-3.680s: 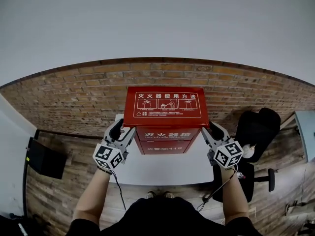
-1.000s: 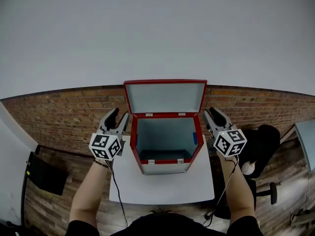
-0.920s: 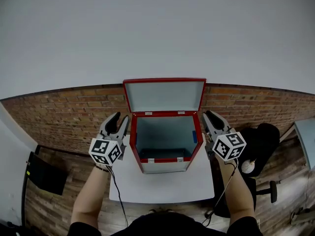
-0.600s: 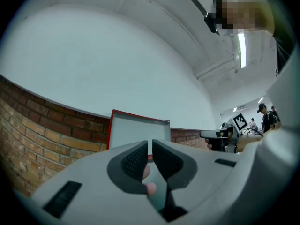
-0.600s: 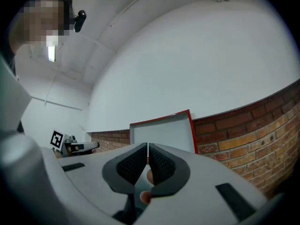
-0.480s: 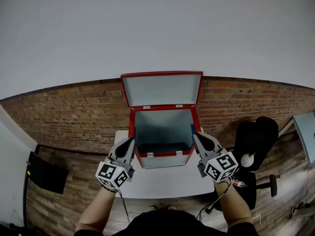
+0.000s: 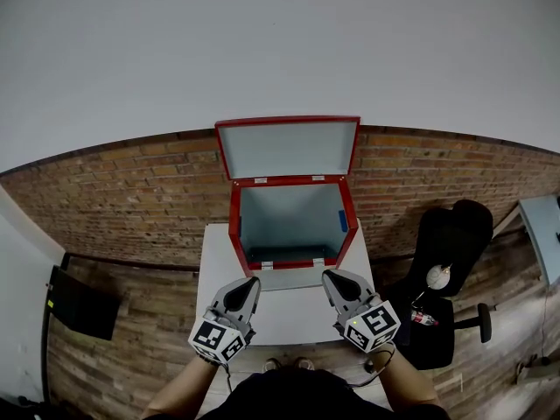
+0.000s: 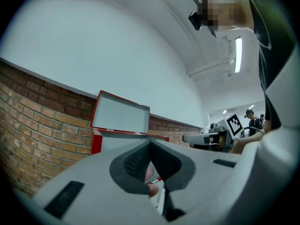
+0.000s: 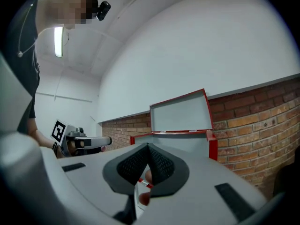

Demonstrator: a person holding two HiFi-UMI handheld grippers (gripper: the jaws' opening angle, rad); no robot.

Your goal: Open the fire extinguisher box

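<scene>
- Left gripper (image 7: 251, 281): you hold it close in front of your body, left of centre. It lies level and points to the far side, its tip canted a little to the right. The jaws have just been closing and now meet, with nothing between the pads.
- Right gripper (image 7: 329, 275): the mirror pose, right of centre. It lies level and points to the far side, its tip canted a little to the left. The jaws are pressed together and hold nothing.
- The two grippers sit side by side, apart and at about the same height.
- Left marker cube (image 7: 219, 341) and right marker cube (image 7: 371, 325) face up toward your head.
- Left forearm (image 7: 179, 394) and right forearm (image 7: 408, 383) are bare and drawn back toward your torso.
</scene>
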